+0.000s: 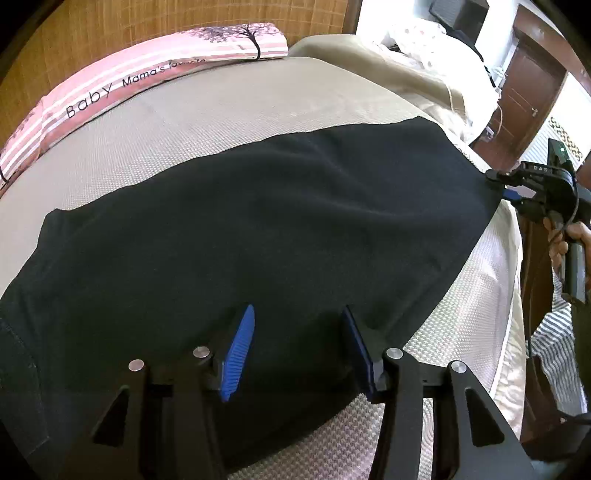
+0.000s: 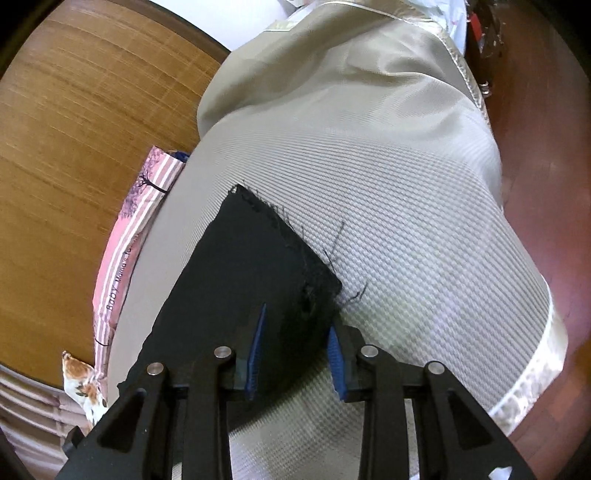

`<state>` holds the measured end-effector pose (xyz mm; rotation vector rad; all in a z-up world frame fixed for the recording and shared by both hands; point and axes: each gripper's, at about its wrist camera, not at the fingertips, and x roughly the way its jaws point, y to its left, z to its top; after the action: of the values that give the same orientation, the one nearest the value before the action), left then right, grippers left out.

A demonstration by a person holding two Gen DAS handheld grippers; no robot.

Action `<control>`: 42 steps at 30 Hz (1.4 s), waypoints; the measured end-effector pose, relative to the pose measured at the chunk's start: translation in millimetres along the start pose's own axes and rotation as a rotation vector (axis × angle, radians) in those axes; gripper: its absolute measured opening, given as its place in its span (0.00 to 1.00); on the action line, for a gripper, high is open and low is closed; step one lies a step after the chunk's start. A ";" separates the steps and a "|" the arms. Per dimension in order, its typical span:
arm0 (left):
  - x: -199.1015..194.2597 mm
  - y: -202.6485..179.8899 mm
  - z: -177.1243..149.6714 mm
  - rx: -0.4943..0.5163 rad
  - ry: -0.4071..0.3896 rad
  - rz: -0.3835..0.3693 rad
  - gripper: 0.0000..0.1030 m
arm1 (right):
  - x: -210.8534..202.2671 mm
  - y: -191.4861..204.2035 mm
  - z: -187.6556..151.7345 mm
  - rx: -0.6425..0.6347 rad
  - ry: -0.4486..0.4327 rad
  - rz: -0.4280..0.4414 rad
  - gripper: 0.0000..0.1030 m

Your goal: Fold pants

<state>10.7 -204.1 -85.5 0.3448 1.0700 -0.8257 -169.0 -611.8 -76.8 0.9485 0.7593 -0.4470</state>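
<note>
Black pants lie spread flat across a beige woven bed mat. My left gripper is open, its blue-padded fingers over the near edge of the pants. The right gripper shows in the left wrist view at the far right end of the pants. In the right wrist view, my right gripper is open over the frayed hem corner of the pants, its fingers astride the near corner, nothing clamped.
A pink striped pillow lies along the wooden headboard. A beige blanket is bunched at the far end. The mat edge drops to a red-brown floor. A brown door stands at the right.
</note>
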 end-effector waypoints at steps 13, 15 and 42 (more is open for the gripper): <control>-31.5 54.4 4.3 -0.211 -0.081 -0.032 0.51 | -12.6 98.0 -5.4 -0.113 0.042 0.193 0.09; -43.3 70.6 2.7 -0.261 -0.105 -0.021 0.51 | -5.6 127.3 -11.7 -0.147 0.077 0.250 0.09; -101.0 169.1 -75.4 -0.541 -0.176 -0.101 0.51 | 121.8 324.9 -257.7 -0.849 0.645 0.251 0.25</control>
<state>65.1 -2.8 -54.2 -0.2357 1.1041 -0.6109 23.2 -224.8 -79.4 0.3492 1.2511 0.4232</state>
